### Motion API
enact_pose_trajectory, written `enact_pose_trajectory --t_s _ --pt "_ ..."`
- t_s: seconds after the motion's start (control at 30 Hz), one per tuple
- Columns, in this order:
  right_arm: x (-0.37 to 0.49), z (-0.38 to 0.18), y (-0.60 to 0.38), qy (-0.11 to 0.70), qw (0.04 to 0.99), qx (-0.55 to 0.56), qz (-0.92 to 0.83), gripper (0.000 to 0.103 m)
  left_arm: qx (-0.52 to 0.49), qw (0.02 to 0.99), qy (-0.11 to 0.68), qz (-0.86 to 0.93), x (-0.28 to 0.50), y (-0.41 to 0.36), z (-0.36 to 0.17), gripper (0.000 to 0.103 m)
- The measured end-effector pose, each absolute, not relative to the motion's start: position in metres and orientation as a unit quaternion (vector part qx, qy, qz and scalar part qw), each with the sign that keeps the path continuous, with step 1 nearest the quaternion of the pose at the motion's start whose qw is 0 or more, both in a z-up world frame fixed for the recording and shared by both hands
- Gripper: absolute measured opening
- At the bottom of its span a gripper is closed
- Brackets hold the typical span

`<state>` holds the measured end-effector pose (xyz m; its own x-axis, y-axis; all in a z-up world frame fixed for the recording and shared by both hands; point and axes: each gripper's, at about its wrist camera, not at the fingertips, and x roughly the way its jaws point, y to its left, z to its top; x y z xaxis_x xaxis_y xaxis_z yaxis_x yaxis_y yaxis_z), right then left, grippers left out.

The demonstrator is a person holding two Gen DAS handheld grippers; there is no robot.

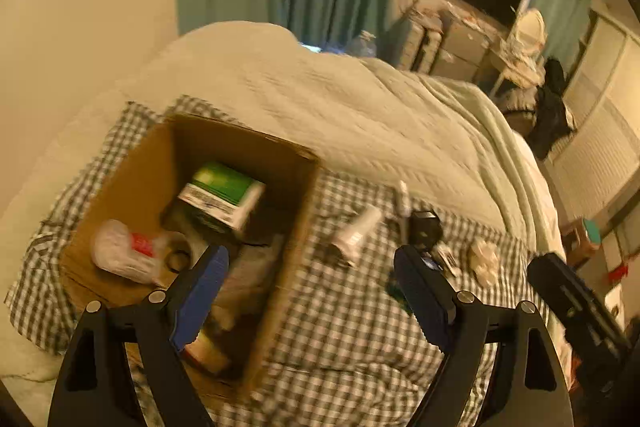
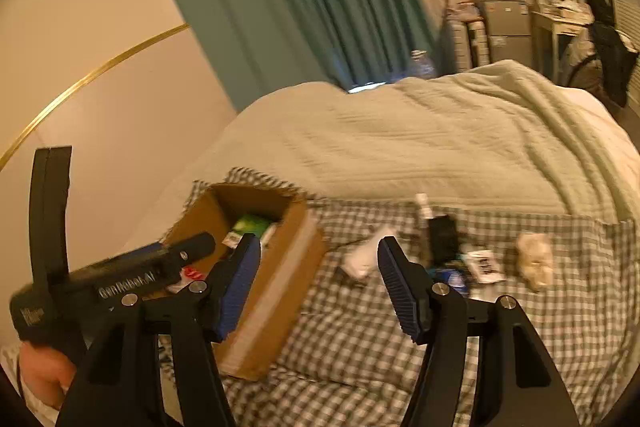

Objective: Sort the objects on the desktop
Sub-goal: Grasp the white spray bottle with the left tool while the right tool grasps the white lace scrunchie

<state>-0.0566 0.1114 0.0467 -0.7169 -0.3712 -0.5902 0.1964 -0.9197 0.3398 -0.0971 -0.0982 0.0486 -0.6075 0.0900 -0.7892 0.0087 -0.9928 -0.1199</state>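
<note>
Both tongs, left (image 1: 308,291) and right (image 2: 320,283), are hanging apart, empty. Brown cardboard box (image 1: 280,227) near the bed's left edge is holding a green-white carton (image 1: 224,193); a white tube (image 1: 356,233) is lying outside, awaiting sorting.

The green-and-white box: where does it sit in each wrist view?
Left wrist: green-and-white box left of centre, inside the cardboard box.
Right wrist: green-and-white box lower left of centre, half hidden behind the cardboard box's wall.
Shared landmark: white bottle lying on the checked cloth.
</note>
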Motion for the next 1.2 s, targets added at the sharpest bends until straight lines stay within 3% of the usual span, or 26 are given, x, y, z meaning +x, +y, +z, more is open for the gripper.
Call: enact_pose_trajectory --t_s 0.4,0.9,1.2 --pt "-0.056 0.011 0.24 -0.159 0.051 0.364 -0.916 0.066 -0.413 0.072 0.025 0.908 -0.12 0.003 -0.002 0.088" --pt "-0.128 -0.096 0.278 -0.123 -0.01 0.427 -0.896 0.066 -0.464 0.04 0.057 0.883 -0.216 0.006 -0.121 0.088" --pt "-0.16 -0.154 0.303 -0.157 -0.034 0.459 -0.874 0.066 -0.481 0.058 0.077 0.871 -0.249 0.009 -0.171 0.088"
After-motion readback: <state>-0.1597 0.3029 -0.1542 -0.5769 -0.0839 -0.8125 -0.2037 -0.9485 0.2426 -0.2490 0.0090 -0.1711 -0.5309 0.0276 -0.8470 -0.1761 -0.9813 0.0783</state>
